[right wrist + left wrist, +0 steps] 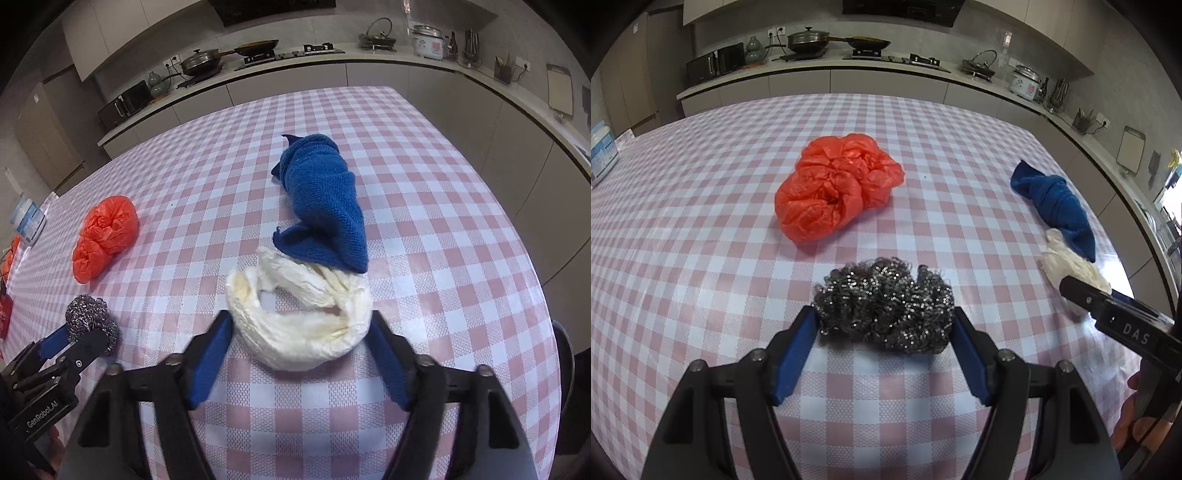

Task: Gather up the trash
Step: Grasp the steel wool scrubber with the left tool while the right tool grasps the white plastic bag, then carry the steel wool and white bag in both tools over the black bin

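Observation:
A grey steel-wool scourer (884, 306) lies on the pink checked tablecloth between the blue pads of my left gripper (884, 314), whose jaws stand wide and touch its two sides. It also shows in the right wrist view (90, 319). A crumpled white wad of paper (299, 321) lies between the pads of my right gripper (301, 325), jaws wide around it. In the left wrist view the wad (1071, 266) sits at the right. A crumpled red plastic bag (834, 188) lies further back on the table.
A rolled blue cloth (325, 199) lies just behind the white wad and overlaps it. A white and blue box (602, 155) stands at the table's left edge. The table's right edge (532, 258) is close. Kitchen counters with pans run behind.

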Demonstrator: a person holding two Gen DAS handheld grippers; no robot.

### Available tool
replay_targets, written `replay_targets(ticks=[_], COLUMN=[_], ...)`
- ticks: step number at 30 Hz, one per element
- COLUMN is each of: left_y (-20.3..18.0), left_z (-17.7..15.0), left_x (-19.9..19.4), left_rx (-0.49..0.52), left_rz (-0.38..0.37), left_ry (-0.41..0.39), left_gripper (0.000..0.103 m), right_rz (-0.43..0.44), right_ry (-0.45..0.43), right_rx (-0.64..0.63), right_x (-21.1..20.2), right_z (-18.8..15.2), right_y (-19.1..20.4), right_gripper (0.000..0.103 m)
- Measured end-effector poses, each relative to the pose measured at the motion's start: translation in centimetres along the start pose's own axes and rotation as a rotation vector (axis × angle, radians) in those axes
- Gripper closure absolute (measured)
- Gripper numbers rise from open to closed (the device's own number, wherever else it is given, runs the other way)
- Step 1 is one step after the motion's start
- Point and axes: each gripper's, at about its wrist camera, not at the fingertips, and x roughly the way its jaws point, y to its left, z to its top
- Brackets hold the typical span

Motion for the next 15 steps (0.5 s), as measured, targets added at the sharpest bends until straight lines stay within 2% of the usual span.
replay_targets(ticks=[2,3,4,6,9,15], left_y=[0.0,-0.1,-0.1,-0.2,-0.6,-1.3], left_z=[-0.1,-0.1,-0.2,-0.3,-0.4,-0.9], left_x=[-0.1,-0.2,-0.3,-0.3,-0.4,-1.3], left_rx=[0.0,0.0,0.001,0.002,0.003,0.007], left_rz=[-0.006,-0.013,-0.021,-0.041,-0.049,-0.052], left_ry=[-0.005,-0.008,-0.008,0.001,0.005,-0.016], left_gripper=[0.033,0.038,0.042,0.069,0.076,0.079], right_rz=[0.001,0.004,0.011,0.019,0.045,0.089], right_ry=[-0.008,-0.011,-0.012,-0.01,-0.007,-0.004], right_rx=[-0.011,-0.012,-0.01,-0.014,-0.004,0.014], right_x=[0.0,-0.1,-0.1,-0.2,-0.6,-1.8], right_z=[0.0,-0.1,-0.1,-0.3,-0.7,-1.9], right_y=[0.0,-0.1,-0.3,-0.3,-0.5,-1.3], right_gripper=[0.053,0.059,0.061,0.067,0.072,0.073])
